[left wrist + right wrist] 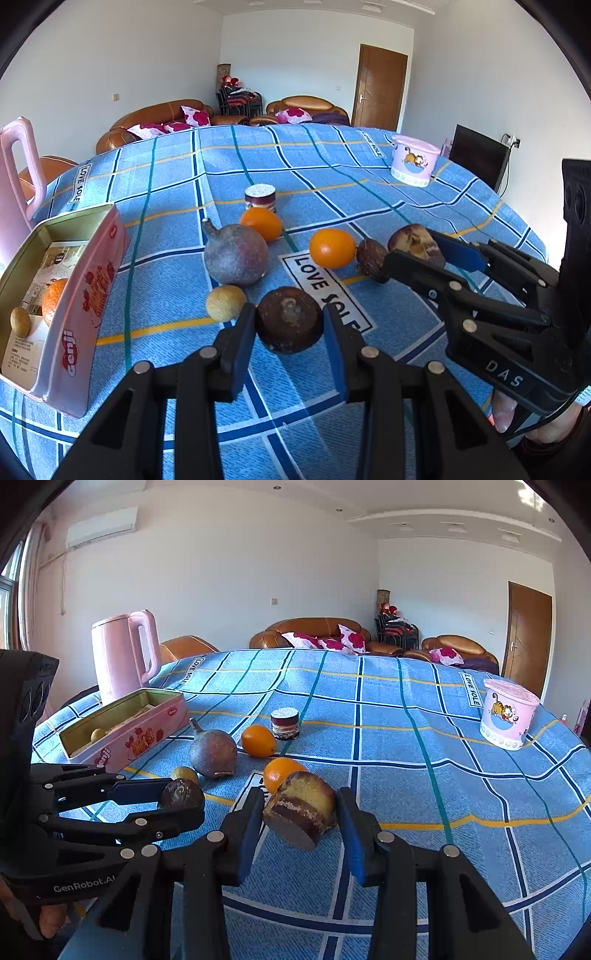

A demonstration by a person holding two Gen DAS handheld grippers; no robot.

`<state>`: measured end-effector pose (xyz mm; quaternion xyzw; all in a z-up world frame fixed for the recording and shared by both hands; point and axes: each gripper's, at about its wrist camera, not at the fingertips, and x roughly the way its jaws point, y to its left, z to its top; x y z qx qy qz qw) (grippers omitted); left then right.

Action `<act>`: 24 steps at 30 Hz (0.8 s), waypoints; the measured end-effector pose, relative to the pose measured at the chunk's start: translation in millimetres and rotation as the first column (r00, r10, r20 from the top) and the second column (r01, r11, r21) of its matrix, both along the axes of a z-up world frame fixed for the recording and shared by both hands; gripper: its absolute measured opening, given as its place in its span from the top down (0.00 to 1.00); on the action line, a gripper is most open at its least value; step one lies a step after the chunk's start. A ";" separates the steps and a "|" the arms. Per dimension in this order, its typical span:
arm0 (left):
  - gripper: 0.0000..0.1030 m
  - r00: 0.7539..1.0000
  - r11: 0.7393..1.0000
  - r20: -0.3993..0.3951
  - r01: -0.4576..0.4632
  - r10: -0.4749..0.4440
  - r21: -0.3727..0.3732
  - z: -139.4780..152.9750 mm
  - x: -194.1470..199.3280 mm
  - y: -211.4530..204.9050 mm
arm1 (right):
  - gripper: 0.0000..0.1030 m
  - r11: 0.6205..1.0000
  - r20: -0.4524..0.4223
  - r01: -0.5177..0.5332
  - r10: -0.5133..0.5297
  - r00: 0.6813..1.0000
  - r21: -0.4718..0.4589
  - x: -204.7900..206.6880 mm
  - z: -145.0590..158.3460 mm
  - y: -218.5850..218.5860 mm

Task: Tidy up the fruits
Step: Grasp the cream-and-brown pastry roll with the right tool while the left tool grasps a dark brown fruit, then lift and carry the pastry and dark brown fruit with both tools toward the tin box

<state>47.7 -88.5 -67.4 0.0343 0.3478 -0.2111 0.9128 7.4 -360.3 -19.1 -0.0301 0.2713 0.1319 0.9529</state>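
Blue plaid tablecloth (424, 206), orange citrus (331, 247), pink tin (79, 321).

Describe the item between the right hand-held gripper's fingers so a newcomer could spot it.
On the blue checked tablecloth, right of the "LOVE SOLE" label, the right hand-held gripper brackets a cake slice. Unlike the round fruits nearby, it shows flat yellow and brown layers.

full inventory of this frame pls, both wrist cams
oranges: 3, orange, two on cloth, one in tin
tin: 1, pink, open, table's left
passion fruit: 1, purple, centre
round fruit: 2, tan, one on cloth, one in tin
dark fruit: 1, brown, between left gripper fingers
cake piece: 1, yellow-brown, between right gripper fingers
small brown piece: 1, beside cake
layered cake cup: 1, mid-table
kettle: 1, pink, far left
tub: 1, pink, far right
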 end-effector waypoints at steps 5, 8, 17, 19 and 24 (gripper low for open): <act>0.63 0.999 0.999 0.033 -0.016 0.017 -0.028 3.0 -3.3 5.5 | 0.59 1.000 0.022 -0.007 0.007 1.000 -0.003 -2.9 1.1 1.0; 0.63 0.998 0.999 0.056 -0.021 0.023 -0.036 4.6 -6.0 7.0 | 0.59 1.000 0.038 -0.013 0.013 0.999 0.000 -5.2 1.9 0.5; 0.63 0.994 0.998 0.099 -0.033 0.039 -0.054 8.2 -12.3 11.3 | 0.59 1.000 0.076 -0.020 0.020 0.997 0.007 -9.9 4.2 -0.5; 0.63 0.994 0.998 0.105 -0.035 0.041 -0.058 8.7 -13.0 12.2 | 0.59 1.000 0.083 -0.022 0.022 0.996 0.005 -10.7 4.6 -0.3; 0.63 0.992 0.997 0.122 -0.038 0.046 -0.065 9.5 -14.9 13.4 | 0.59 1.000 0.106 -0.029 0.029 0.994 -0.004 -14.3 5.3 1.6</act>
